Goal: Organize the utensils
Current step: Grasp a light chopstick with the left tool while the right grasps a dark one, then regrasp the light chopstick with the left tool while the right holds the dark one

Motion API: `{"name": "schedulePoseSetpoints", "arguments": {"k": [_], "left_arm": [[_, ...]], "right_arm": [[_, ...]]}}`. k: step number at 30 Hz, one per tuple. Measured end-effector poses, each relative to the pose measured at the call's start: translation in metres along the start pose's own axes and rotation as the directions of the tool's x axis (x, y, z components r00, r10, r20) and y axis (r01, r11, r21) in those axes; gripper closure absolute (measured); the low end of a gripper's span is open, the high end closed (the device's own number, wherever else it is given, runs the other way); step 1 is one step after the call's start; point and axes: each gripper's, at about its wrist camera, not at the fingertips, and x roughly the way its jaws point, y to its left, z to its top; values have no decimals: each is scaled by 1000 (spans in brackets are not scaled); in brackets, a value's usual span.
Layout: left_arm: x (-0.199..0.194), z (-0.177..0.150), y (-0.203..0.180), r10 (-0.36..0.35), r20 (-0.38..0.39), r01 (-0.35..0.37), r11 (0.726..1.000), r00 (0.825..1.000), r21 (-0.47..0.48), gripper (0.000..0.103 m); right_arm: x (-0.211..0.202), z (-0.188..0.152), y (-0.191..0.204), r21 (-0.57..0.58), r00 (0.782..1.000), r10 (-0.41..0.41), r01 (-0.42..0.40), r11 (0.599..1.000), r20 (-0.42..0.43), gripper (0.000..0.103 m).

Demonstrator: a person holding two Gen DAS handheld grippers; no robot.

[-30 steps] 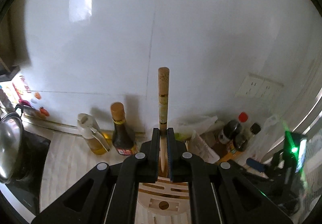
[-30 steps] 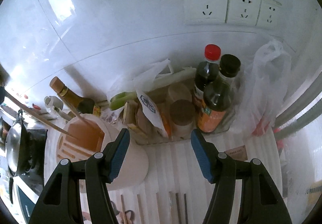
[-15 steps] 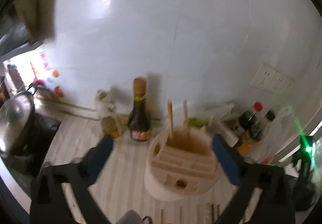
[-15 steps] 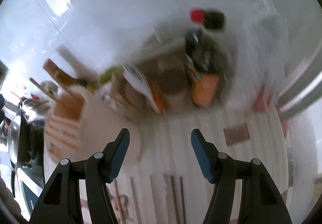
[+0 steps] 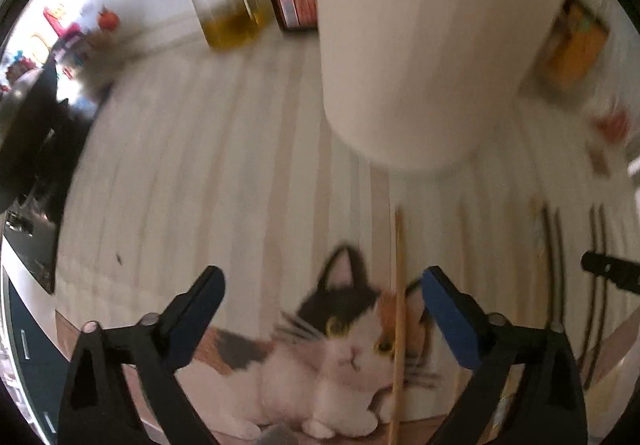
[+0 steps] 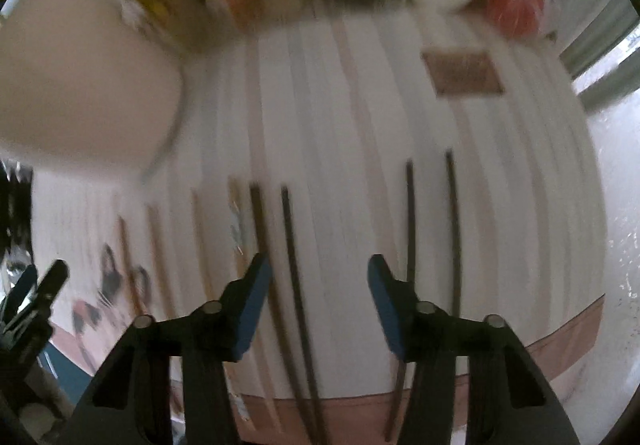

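While a cat picture (image 5: pixel 340 345) on the striped mat (image 5: pixel 200 165) was seen only from the left wrist, left of a pale chopstick (image 5: pixel 399 285), a brown card (image 6: pixel 462 73) was shown only in the right view. The left gripper (image 5: pixel 320 301) was spread wide and closing, empty, below the white utensil holder (image 5: pixel 420 45). The right gripper (image 6: pixel 318 281) was half apart and closing, one dark chopstick (image 6: pixel 296 277) lying between its jaws, ungripped. No bottle label (image 5: pixel 296 5) could be read.
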Motion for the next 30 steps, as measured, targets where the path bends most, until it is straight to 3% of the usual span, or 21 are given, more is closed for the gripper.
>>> {"name": "schedulePoseSetpoints", "arguments": {"k": [3,5,7,9,10,11,14,18,21,24,27,30], "left_arm": [[14,-8,-7,17,-44,-16,999,999,33,22],[19,-12,-13,-5,-71,8,999,997,51,23],[24,-14,-19,-15,-92,22,997,996,74,31],[29,-16,-26,-37,-113,48,995,993,88,50],[32,-17,-29,-52,-130,65,993,990,95,55],[31,-17,-31,-70,-118,81,992,991,93,68],[30,-15,-37,-90,-131,105,988,987,115,96],[29,-14,-34,-82,-137,95,991,987,91,98],[28,-16,-22,-81,-141,92,993,987,69,98],[27,-16,-12,-90,-145,97,995,985,40,98],[27,-10,-4,-97,-147,103,994,984,34,98],[29,-8,0,-101,-146,107,994,984,36,98]], "right_arm": [[17,-11,-1,-25,999,-12,11,1000,-36,59],[24,-17,-1,-39,999,-21,19,999,-44,66],[28,-23,1,-64,999,-22,20,998,-31,69],[27,-26,4,-94,998,-55,53,994,-16,75],[27,-28,4,-107,998,-55,54,993,-10,84],[29,-30,6,-114,998,-68,66,991,-11,99],[32,-34,3,-130,993,-121,119,984,-8,103],[28,-36,-14,-92,994,-104,100,991,-40,103],[19,-39,-29,-36,998,38,-40,999,-43,101],[19,-42,-31,-33,993,105,-107,994,-54,99],[27,-43,-35,-1,986,148,-149,989,-78,99],[29,-44,-35,-7,988,142,-143,990,-69,97]]}}
